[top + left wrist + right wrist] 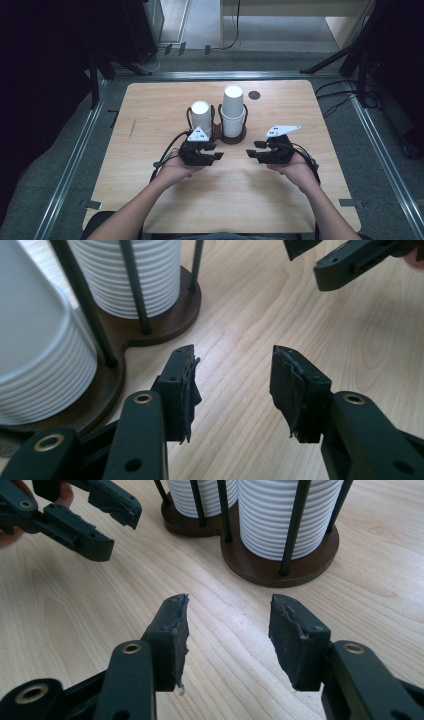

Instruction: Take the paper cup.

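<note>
1. The light wooden table with rounded corners (150,105) took up most of the high view, which alone showed the grey floor around it and a small dark round spot (254,95) at its far edge.
2. A dark brown wooden double cup holder with thin black upright rods (217,131) stood at the table's middle, towards the far side. It had two round bays, and each held one stack of white ribbed paper cups.
3. The right stack of white paper cups (233,111) rose taller than the left stack of white paper cups (201,118). The gripper views showed the stacked rims as fine ridges, which the high view did not resolve.
4. Two hands held two black grippers near the holder. The left gripper (212,151) lay just near of the left stack. In its own view the jaws stood apart with bare wood between them, gripping nothing.
5. The right gripper (254,149) sat to the right of the holder's near edge, apart from it. Its jaws likewise stood apart and held nothing.
</note>
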Demonstrator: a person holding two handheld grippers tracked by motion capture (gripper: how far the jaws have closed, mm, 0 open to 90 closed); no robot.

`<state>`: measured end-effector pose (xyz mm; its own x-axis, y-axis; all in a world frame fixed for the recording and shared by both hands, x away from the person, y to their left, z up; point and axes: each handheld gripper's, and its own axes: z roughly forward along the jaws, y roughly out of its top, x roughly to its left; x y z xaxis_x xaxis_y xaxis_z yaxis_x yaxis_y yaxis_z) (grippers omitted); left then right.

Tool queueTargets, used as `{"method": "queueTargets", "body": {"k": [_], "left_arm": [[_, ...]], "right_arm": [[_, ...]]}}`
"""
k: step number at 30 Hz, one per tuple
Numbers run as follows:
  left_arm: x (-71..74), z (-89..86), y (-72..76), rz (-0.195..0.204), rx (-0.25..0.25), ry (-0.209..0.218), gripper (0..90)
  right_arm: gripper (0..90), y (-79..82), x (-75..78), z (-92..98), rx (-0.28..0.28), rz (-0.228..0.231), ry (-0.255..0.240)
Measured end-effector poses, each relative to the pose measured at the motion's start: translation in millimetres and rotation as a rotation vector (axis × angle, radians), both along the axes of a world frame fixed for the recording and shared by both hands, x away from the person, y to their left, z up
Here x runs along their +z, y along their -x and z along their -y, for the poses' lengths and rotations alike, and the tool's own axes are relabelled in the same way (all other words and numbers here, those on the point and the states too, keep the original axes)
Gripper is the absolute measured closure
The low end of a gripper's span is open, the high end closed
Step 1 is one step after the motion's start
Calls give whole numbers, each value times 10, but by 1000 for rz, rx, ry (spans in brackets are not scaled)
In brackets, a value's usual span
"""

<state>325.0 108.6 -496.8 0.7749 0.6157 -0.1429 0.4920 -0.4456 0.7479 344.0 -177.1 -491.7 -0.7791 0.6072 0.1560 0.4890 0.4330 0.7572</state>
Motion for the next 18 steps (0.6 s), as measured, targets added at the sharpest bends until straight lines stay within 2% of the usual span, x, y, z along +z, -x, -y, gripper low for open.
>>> {"method": "queueTargets", "body": {"k": [1, 3, 4, 5, 6, 8, 12, 13, 15, 16, 18], "left_arm": [[0, 0, 0, 0, 0, 0, 535], [10, 26, -28, -45, -8, -20, 519], [10, 26, -28, -45, -8, -20, 513], [15, 23, -60, -61, -26, -28, 485], [12, 14, -69, -55, -24, -17, 457], [22, -6, -83, -48, -13, -15, 483], [43, -22, -92, -52, -10, -4, 554], [45, -22, -96, -59, -15, -9, 554], [51, -12, -99, -86, -29, -14, 621], [56, -5, -98, -100, -37, -14, 660], [80, 11, -91, -134, -47, -2, 682]], "right_arm": [[515, 0, 0, 0, 0, 0, 0], [572, -3, 27, -3, 21, 5, -3], [572, -3, 27, -3, 21, 5, -3], [566, -3, 52, 3, 28, 18, -13], [552, -7, 62, 5, 24, 9, -17], [528, -38, 91, 25, -1, -28, -28], [488, -71, 111, 60, -16, -45, -41], [469, -83, 114, 75, -15, -50, -50], [443, -92, 124, 92, -19, -77, -64], [443, -89, 131, 87, -16, -78, -62], [452, -57, 160, 49, -5, -58, -30]]}}
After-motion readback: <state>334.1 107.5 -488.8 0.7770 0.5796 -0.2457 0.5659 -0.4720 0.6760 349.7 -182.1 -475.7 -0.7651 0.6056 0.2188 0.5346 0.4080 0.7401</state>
